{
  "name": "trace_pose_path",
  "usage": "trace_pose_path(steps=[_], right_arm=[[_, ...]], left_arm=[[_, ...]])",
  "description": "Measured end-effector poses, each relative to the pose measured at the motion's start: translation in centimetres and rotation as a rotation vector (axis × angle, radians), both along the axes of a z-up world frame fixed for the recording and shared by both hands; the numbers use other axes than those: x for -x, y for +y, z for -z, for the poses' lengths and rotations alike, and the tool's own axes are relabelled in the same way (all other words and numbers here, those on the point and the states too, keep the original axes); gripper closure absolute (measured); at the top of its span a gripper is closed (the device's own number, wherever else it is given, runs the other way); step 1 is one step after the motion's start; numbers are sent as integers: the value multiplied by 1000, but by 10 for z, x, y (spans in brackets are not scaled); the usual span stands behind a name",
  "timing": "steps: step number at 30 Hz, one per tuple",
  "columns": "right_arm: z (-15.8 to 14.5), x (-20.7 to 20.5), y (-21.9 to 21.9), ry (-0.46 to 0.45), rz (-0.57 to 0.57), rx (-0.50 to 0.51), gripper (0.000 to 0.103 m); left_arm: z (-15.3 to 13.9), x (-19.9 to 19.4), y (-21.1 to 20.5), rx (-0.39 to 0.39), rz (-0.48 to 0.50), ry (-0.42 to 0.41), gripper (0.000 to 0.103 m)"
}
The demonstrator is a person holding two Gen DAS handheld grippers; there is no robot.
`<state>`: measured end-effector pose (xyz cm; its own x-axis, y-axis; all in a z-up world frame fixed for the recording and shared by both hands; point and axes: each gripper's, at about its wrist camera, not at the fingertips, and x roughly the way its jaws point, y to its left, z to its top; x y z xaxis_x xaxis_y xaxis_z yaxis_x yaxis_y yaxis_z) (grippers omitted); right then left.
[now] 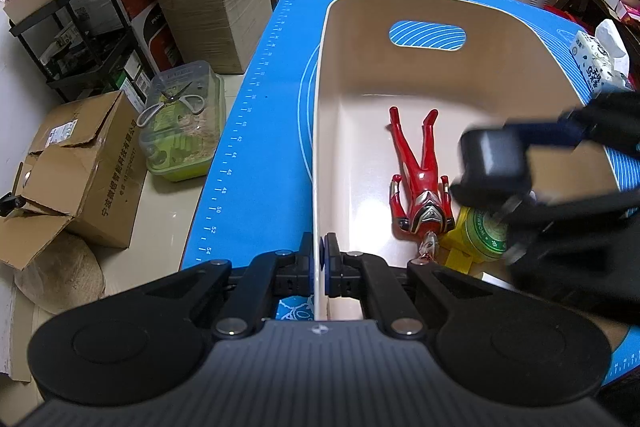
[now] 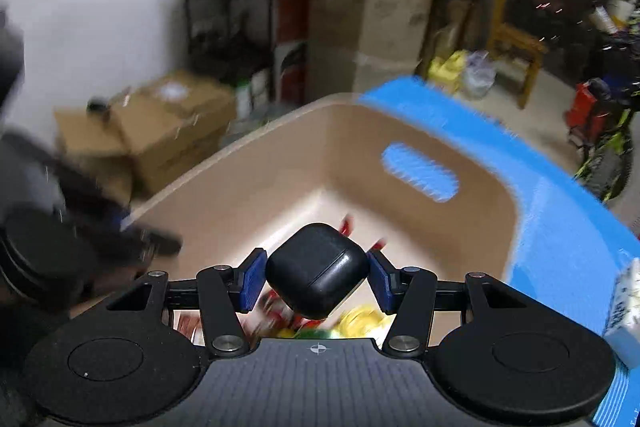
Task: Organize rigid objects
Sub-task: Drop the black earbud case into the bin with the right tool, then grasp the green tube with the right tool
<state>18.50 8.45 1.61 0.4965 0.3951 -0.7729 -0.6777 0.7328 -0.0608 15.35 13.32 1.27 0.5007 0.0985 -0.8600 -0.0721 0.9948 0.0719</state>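
- The black earbud case [image 2: 318,269] is held between the 2 blue pads of the right gripper [image 2: 318,277], whose jaws stand partly open and are closed on the case's 2 sides; it is carried above the inside of the beige bin [image 1: 324,75]
- In the left wrist view the same case [image 1: 494,157] is seen over the right-hand part of the bin, just above the red figure [image 1: 420,183] and the round green tin [image 1: 486,237] that lie on the bin floor
- The relation that matters: the bin's bare floor lies below and ahead of the case, toward the wall with the handle slot [image 1: 427,35], while the floor straight beneath it is already taken by the figure, the tin and a yellow piece
- The figure's long axis runs along the bin's length, legs toward the far wall
- The left gripper [image 1: 322,263] is pinched shut on the bin's left rim, 1 pad on each side of the wall, so the bin is judged to be steadied
- The right hand is judged the one to make the drop; a release further ahead would avoid the figure
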Motion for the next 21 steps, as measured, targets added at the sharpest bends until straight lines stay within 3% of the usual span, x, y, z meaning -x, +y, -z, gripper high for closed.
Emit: trace_pose_path(steps=[3, 6, 13, 18, 21], right_arm=[[16, -6, 4, 57, 8, 41, 43], [15, -5, -9, 60, 33, 6, 36], [-31, -20, -79, -27, 234, -170, 29], [-29, -50, -127, -38, 438, -131, 29], [-2, -69, -141, -6, 527, -50, 29]], left_arm=[[0, 0, 0, 1, 0, 0, 97], [0, 0, 0, -1, -1, 0, 97], [0, 0, -2, -3, 1, -1, 97], [1, 0, -4, 0, 0, 1, 97], [1, 0, -4, 0, 0, 1, 97]])
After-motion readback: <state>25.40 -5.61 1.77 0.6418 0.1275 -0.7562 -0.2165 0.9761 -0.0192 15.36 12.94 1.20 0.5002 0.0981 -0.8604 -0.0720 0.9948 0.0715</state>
